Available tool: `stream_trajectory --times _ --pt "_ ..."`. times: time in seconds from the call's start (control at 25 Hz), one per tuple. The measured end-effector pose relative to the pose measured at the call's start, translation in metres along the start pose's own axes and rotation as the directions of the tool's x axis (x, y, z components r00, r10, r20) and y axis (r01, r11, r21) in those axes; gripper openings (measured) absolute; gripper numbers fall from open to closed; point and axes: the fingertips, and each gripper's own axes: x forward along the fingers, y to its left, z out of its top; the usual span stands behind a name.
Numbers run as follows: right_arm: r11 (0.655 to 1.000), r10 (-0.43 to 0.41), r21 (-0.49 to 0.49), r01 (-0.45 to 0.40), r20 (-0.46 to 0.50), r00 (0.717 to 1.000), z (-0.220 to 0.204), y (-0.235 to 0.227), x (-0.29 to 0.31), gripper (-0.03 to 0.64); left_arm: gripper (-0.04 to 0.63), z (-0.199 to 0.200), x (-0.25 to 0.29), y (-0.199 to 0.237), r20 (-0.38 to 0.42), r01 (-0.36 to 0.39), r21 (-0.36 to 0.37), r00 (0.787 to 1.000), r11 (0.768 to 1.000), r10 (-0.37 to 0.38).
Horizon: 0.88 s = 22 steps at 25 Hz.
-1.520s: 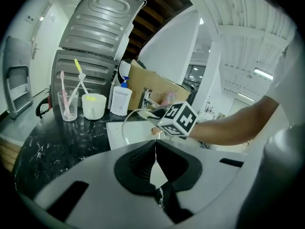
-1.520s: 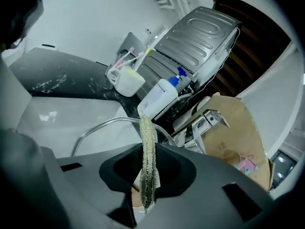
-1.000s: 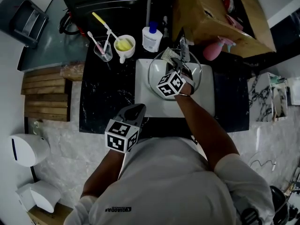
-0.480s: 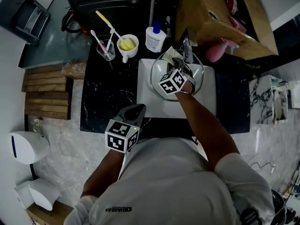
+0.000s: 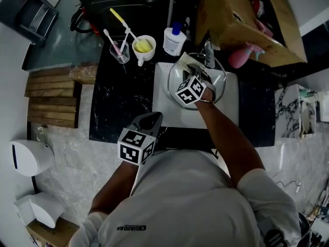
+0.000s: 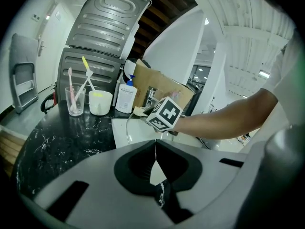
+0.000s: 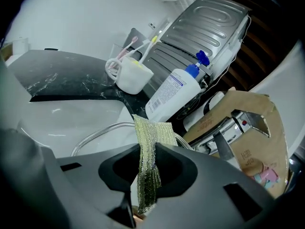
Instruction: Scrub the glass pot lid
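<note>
The glass pot lid (image 5: pixel 171 89) shows as a round clear ring in the white sink (image 5: pixel 164 112). My right gripper (image 5: pixel 195 74) reaches over its far half, shut on a yellow-green mesh scrub cloth (image 5: pixel 184 62). In the right gripper view the scrub cloth (image 7: pixel 148 149) stands up between the shut jaws of the right gripper (image 7: pixel 145 178), with the lid's rim (image 7: pixel 97 131) just beyond. My left gripper (image 5: pixel 149 119) hangs at the sink's near-left corner, away from the lid. The left gripper (image 6: pixel 155 162) is shut with nothing in it.
On the black counter behind the sink stand a white pump bottle (image 5: pixel 174 40), a white mug (image 5: pixel 143 46) and a clear cup with toothbrushes (image 5: pixel 120 50). A chrome faucet (image 7: pixel 232 128) and a cardboard box (image 5: pixel 241 19) crowd the sink's far right. A pink sprayer (image 5: pixel 241 55) lies there too.
The head view has drifted a little. My right gripper stays over the lid with the cloth in its jaws, and the left gripper has held still.
</note>
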Motion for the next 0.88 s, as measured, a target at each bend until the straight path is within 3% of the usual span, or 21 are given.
stream_trajectory --times 0.88 --pt "0.985 0.101 -0.146 -0.095 0.031 0.994 0.01 0.053 -0.006 0.099 0.015 -0.007 -0.017 0.002 0.006 -0.03 -0.01 1.0 0.999 0.03"
